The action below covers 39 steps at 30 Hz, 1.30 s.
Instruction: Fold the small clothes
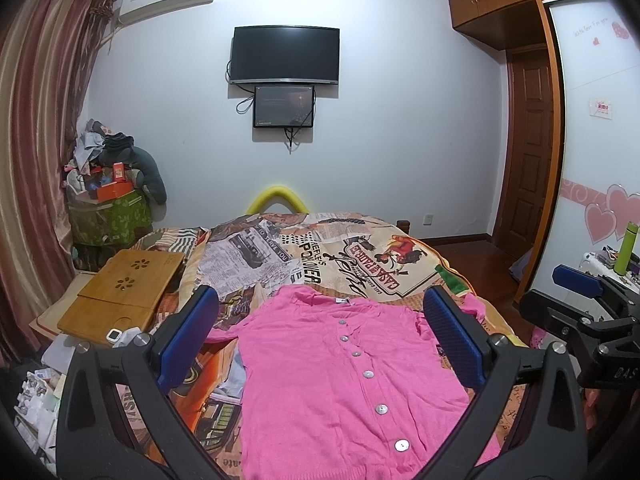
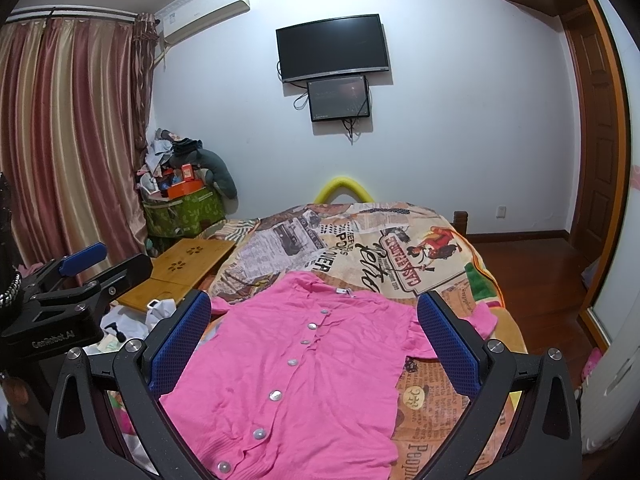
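Pink cardigan (image 1: 344,384) lies flat, buttoned, front up on the bed (image 1: 320,248), sleeves out to the sides. Both grippers hover above its hem end, spread and empty: left gripper (image 1: 320,336), right gripper (image 2: 314,340). Risk: thin knit bunches or drags across the slick quilt if one side is pinched first, skewing the fold.

Pink knit cardigan (image 1: 344,380), matt, pearly buttons (image 1: 381,409)

Both the left gripper (image 1: 320,344) and the right gripper (image 2: 314,344) hang side by side, level, jaws spread wide, holding nothing.
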Motion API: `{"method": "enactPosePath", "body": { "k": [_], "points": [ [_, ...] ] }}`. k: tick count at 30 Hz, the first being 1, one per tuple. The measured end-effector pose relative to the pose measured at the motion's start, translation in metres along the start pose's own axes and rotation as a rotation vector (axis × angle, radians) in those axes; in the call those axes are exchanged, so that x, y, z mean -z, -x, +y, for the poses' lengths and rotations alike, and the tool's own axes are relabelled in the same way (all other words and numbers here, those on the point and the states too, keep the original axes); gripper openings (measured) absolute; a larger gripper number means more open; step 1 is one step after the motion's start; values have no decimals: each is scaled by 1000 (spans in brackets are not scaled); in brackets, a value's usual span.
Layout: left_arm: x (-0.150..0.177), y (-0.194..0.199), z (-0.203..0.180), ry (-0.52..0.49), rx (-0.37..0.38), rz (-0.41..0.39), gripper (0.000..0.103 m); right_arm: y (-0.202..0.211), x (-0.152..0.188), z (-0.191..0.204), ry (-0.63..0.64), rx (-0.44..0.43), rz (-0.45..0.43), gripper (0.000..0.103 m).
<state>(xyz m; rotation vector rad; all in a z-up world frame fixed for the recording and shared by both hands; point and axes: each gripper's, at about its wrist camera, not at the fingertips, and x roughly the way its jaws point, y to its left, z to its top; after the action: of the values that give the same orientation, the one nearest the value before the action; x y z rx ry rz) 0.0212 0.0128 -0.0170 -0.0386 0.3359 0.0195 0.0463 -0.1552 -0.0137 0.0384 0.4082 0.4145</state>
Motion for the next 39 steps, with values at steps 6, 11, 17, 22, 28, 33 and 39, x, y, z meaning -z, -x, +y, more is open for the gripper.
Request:
{"method": "enactPosePath", "body": {
  "k": [6,11,17,22,28,33,39],
  "points": [
    [-3,-25,24,26,-46,31,103,-19,1,-15,-6,37,27,103],
    [-6,-64,68,68,-142,96,103,-44,1,-46,-23,116,59,103],
    [5,-124,146,153,-245,241,103,-78,-1,-84,8,236,108,102],
    [33,-181,215,253,-325,401,103,-107,0,-112,16,285,173,102],
    [83,-242,281,360,-392,579,103,-141,4,-131,12,271,254,102],
    [117,-283,313,508,-345,681,102,-165,19,-152,-26,297,330,101],
    [138,-342,336,598,-314,755,95,-179,34,-172,-78,325,392,97]
  ]
}}
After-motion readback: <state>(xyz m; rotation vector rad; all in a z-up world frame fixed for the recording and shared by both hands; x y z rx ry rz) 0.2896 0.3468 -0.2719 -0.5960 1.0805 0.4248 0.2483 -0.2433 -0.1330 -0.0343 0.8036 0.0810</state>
